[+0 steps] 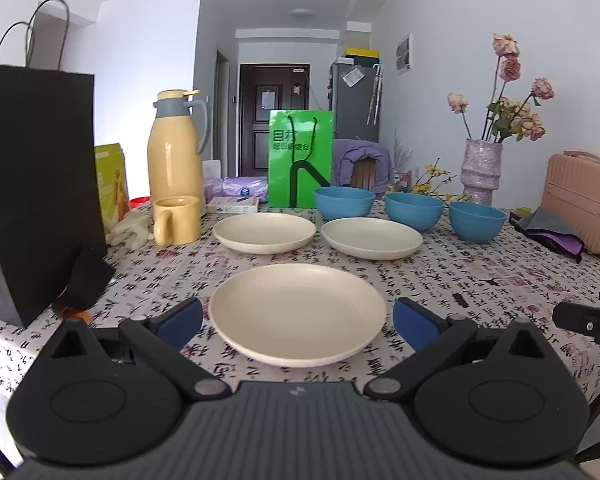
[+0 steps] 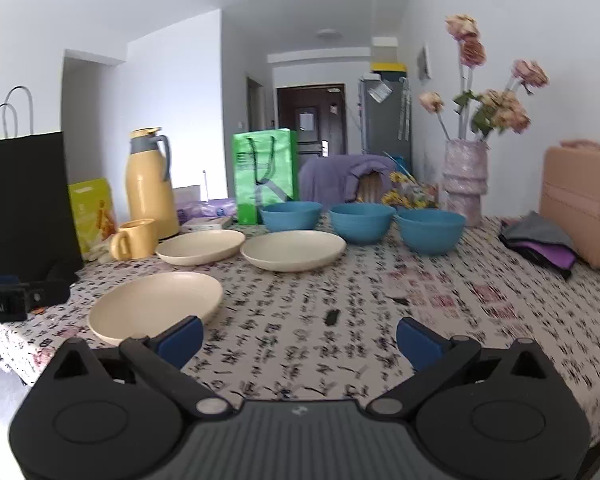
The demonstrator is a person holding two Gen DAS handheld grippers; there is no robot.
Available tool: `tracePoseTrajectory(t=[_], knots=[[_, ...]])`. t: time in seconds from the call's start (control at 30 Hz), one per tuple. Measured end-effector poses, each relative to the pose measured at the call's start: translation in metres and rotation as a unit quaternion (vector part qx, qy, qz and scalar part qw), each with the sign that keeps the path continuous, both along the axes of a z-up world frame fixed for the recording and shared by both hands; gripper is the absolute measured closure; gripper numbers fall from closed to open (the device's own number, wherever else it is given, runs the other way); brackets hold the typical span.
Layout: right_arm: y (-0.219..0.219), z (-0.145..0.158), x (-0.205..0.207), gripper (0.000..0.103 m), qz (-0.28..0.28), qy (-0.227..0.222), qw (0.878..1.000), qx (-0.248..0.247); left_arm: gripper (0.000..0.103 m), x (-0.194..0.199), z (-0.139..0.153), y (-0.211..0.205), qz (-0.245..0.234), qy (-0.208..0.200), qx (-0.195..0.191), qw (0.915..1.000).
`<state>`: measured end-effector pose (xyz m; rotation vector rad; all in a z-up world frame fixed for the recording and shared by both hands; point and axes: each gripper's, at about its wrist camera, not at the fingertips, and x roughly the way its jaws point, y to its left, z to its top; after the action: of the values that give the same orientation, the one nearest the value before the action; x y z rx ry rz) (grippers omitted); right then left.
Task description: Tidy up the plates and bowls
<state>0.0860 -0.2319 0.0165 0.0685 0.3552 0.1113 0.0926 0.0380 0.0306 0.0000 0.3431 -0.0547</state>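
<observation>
Three cream plates lie on the patterned tablecloth: a near plate (image 1: 298,312) (image 2: 156,304), a far left plate (image 1: 264,233) (image 2: 201,246) and a far right plate (image 1: 371,238) (image 2: 293,250). Behind them stand three blue bowls: left (image 1: 344,201) (image 2: 291,215), middle (image 1: 414,206) (image 2: 362,222), right (image 1: 477,221) (image 2: 431,230). My left gripper (image 1: 298,320) is open, its fingers on either side of the near plate, not touching it. My right gripper (image 2: 300,338) is open and empty over bare cloth, right of the near plate.
A yellow mug (image 1: 177,220), yellow thermos (image 1: 176,148), black paper bag (image 1: 36,184) and green bag (image 1: 300,158) stand at left and back. A vase of flowers (image 1: 482,172), pink case (image 1: 582,200) and folded cloth (image 1: 552,228) are at the right. A small black item (image 2: 332,317) lies mid-table.
</observation>
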Motion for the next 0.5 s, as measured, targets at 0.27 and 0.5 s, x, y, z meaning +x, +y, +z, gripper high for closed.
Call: tracePoseTrajectory(t=[0.27, 0.5], knots=[[-0.028, -0.006, 0.008, 0.0, -0.024, 0.002, 0.999, 0.025, 0.0, 0.015, 0.002, -0.026, -0.009, 0.003, 0.02, 0.9998], [-0.046, -0.003, 0.028, 0.0, -0.033, 0.003, 0.999, 0.018, 0.0, 0.04, 0.007, -0.048, -0.024, 0.002, 0.022, 0.9995]])
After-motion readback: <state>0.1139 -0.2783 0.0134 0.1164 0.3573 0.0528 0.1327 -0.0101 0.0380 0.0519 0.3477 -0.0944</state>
